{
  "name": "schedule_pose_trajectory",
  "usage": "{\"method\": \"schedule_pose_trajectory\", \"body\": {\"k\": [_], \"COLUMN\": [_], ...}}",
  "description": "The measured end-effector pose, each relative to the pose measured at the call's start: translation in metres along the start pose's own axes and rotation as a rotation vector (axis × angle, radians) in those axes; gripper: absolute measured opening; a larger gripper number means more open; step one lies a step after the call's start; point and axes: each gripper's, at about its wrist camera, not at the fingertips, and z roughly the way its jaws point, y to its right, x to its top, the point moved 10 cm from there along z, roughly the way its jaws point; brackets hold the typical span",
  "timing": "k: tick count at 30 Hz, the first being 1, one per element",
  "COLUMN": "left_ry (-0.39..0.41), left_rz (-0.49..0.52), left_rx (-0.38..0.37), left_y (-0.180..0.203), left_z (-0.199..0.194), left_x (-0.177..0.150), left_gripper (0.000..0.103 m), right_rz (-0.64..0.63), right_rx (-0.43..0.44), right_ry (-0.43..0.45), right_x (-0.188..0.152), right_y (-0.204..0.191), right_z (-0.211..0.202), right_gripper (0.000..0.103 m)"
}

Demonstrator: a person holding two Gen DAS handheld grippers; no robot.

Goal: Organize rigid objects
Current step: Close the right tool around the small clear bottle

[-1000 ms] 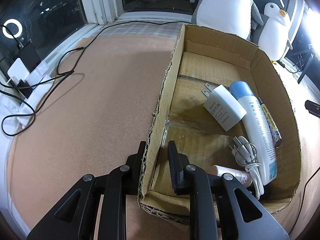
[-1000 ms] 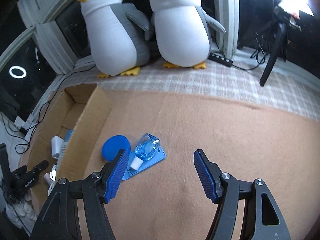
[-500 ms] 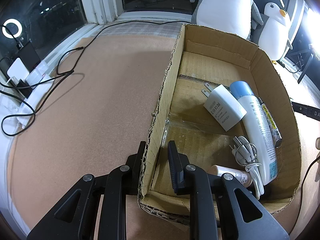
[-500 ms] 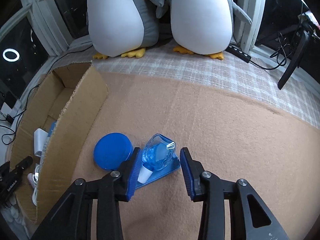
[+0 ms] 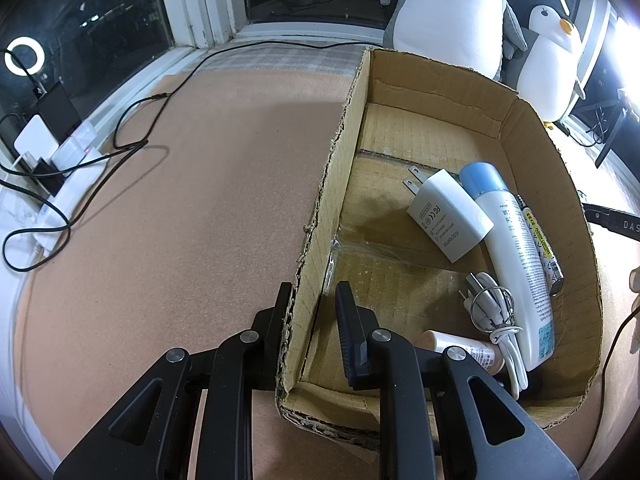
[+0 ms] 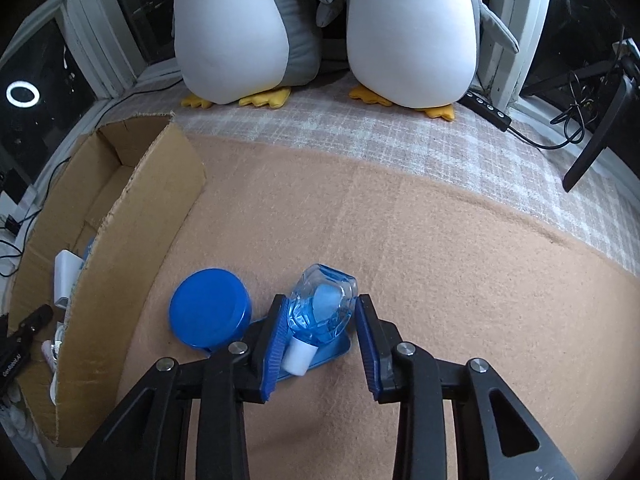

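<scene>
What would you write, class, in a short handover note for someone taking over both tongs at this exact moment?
Left tongs: shut on the near side wall of the cardboard box, steadying it.
Right tongs: jaws have just been closing around the clear blue bottle lying on its blue card on the blanket; the left pad touches it, the right pad shows a slight gap.
Done: the box already holds a white charger, a spray bottle, a marker, a coiled white cable and a small tube.
Left: finish gripping the bottle and move it into the box, then the blue round lid beside it.
</scene>
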Motion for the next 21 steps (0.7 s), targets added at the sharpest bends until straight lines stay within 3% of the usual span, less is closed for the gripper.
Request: {"method": "schedule_pose_trajectory", "body": {"k": [13,21], "left_ry": [0.001,0.0], "left_rz": [0.0,0.002], "left_rx": [0.001,0.002], "left_y": [-0.001,0.0], "left_z": [0.001,0.001], "left_x": [0.0,-0.001], "left_gripper": [0.019,0.019], "right_rz": [0.028,-0.008], "right_rx": [0.008,0.002], "right_ry": [0.035,0.081], "right_x": [-0.005,0.007], "right_y": [0.01,-0.011], "right_z": [-0.02,-0.046], "right_gripper": [0.03,0.03]}}
